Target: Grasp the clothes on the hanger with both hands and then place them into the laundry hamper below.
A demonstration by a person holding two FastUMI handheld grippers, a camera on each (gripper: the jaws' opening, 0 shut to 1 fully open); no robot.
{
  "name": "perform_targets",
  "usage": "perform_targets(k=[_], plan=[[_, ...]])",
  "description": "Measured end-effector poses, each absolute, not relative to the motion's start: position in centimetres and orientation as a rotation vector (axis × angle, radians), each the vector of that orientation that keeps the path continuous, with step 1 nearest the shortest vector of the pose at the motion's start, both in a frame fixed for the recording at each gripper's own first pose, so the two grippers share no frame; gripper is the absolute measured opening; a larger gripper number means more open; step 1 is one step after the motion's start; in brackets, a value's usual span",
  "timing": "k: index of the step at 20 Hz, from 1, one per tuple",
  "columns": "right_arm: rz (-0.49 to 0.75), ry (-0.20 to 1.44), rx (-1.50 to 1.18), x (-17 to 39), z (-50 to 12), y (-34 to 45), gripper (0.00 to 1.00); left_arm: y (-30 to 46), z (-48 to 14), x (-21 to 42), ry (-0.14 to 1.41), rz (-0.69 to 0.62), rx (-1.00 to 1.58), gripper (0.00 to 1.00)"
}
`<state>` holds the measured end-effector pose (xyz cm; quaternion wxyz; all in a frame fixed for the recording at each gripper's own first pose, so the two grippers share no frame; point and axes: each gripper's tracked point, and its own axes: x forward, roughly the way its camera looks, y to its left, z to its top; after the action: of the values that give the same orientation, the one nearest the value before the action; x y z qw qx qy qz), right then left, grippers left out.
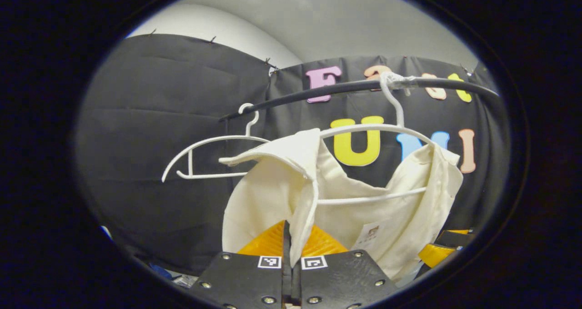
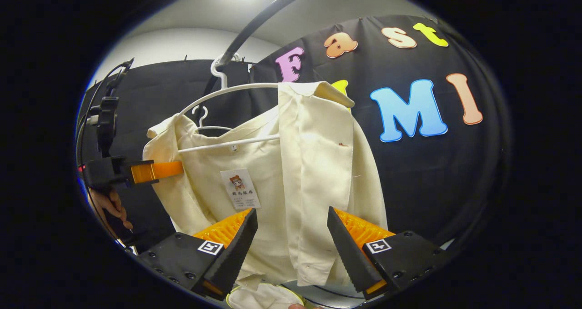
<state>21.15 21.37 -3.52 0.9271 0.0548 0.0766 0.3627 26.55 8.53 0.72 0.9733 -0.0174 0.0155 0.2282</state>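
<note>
Left tongs (image 1: 291, 250) closed on cream shirt's (image 2: 273, 172) front edge; right tongs (image 2: 291, 241) open, straddling its hanging placket.

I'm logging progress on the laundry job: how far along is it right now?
Done: the left claw is shut on the cream shirt, pinching its front edge. In hand: the right claw is open, its fingers either side of the shirt's other front panel. Left: closing it, lifting the shirt off the white hanger, and putting it in the hamper.
</note>
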Motion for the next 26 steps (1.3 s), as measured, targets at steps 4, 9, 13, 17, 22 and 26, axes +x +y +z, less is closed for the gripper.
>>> perform_targets(k=[4,9,13,17,22,26], plan=[[0.702,0.153,0.14,23.2,-3.0,22.9,0.98,8.1,0.9,26.7,0.027,0.456,-0.027,0.01],[0.611,0.11,0.138,25.1,-2.2,23.5,0.98,7.8,1.0,25.9,0.027,0.448,-0.021,0.01],[0.547,0.069,0.141,27.5,-1.5,23.7,0.98,7.5,0.9,26.0,0.03,0.447,-0.024,0.01],[0.542,0.064,0.118,28.6,-1.6,24.6,0.97,7.3,1.0,25.9,0.024,0.45,-0.017,0.01],[0.557,0.07,0.143,30.5,-1.4,24.5,0.6,7.4,1.0,25.7,0.013,0.468,-0.025,0.01],[0.634,0.047,0.166,30.8,-0.6,24.3,0.1,7.7,1.1,25.3,0.002,0.473,-0.042,0.01]])
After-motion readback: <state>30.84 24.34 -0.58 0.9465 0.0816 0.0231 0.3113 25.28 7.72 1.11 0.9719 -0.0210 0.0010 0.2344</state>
